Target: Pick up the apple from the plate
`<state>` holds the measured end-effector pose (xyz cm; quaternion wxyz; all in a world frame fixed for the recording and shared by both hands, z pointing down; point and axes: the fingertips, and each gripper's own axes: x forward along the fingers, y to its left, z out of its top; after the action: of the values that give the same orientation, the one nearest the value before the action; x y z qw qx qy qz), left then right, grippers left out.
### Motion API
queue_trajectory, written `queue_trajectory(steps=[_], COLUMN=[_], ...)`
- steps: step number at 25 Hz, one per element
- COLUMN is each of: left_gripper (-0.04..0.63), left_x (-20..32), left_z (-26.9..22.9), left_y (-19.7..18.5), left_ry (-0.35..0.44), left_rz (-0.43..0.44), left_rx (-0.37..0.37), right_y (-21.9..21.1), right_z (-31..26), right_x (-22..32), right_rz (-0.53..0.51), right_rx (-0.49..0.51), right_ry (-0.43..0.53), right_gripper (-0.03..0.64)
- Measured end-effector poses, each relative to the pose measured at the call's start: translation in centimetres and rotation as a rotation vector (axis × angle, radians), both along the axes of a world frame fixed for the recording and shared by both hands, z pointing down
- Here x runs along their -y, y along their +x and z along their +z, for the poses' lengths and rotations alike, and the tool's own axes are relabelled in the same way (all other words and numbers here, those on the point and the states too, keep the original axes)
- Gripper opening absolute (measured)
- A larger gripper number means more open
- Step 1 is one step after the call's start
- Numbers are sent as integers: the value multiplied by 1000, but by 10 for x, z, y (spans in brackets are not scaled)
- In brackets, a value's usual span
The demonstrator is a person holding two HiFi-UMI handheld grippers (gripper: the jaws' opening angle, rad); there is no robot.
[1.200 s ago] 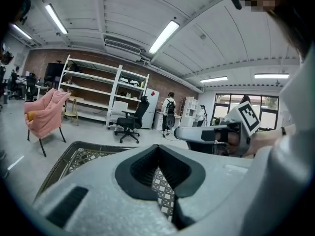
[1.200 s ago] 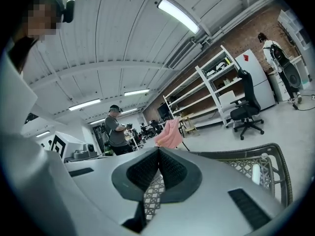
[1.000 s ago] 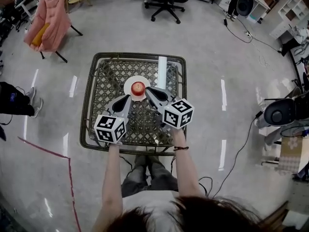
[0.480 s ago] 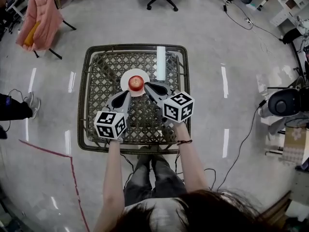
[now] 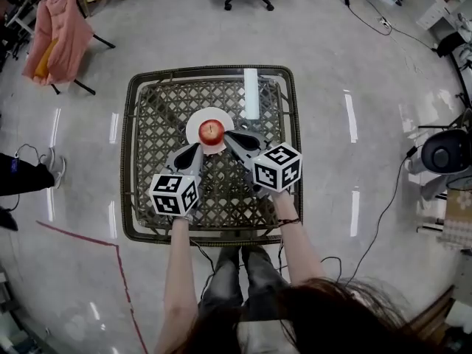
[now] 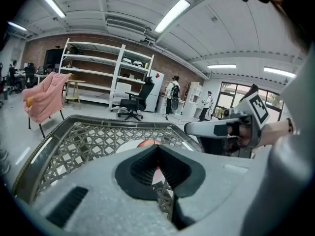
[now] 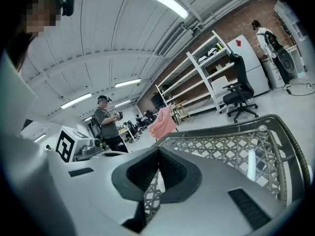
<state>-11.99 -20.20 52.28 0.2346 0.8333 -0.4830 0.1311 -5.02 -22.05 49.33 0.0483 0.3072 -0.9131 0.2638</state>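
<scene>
On woven lattice table, round red apple atop white plate; left gripper, right gripper closed, empty.

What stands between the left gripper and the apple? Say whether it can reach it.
Probably yes: nothing lies between the left gripper and the apple on its plate. Its fingers are shut, though, and must open first.

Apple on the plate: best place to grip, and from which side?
Grip the apple across its widest middle, jaws on opposite flanks, coming in low from the person's side. It sits stem-up, alone on the plate, flanks clear. The right gripper is shut; open it first.
</scene>
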Motion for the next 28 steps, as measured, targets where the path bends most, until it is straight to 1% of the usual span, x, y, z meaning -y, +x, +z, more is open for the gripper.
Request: queue_trajectory(steps=[4, 8, 15, 17, 19, 21, 25, 28], left_gripper=[9, 11, 15, 43, 86, 96, 142, 172], left_x=[8, 10, 12, 13, 14, 15, 17, 19], left_z=[13, 23, 36, 38, 39, 41, 43, 43], left_y=[-3, 0, 3, 4, 5, 5, 5, 6], left_ry=[-30, -32, -40, -33, -28, -25, -9, 10], left_rz=[-2, 17, 45, 46, 47, 48, 54, 68], left_rx=[12, 45, 59, 61, 63, 70, 79, 100], right_y=[0, 3, 6, 6, 7, 7, 9, 12], right_z=[8, 19, 33, 35, 37, 40, 44, 47], right_x=[4, 5, 8, 8, 9, 9, 9, 10], right_rz=[7, 13, 15, 16, 17, 18, 24, 28], right_rx=[1, 4, -1, 0, 1, 2, 5, 4], right_ry=[-12, -25, -32, -34, -34, -36, -35, -33], right_gripper=[9, 9, 9, 9, 9, 9, 9, 9])
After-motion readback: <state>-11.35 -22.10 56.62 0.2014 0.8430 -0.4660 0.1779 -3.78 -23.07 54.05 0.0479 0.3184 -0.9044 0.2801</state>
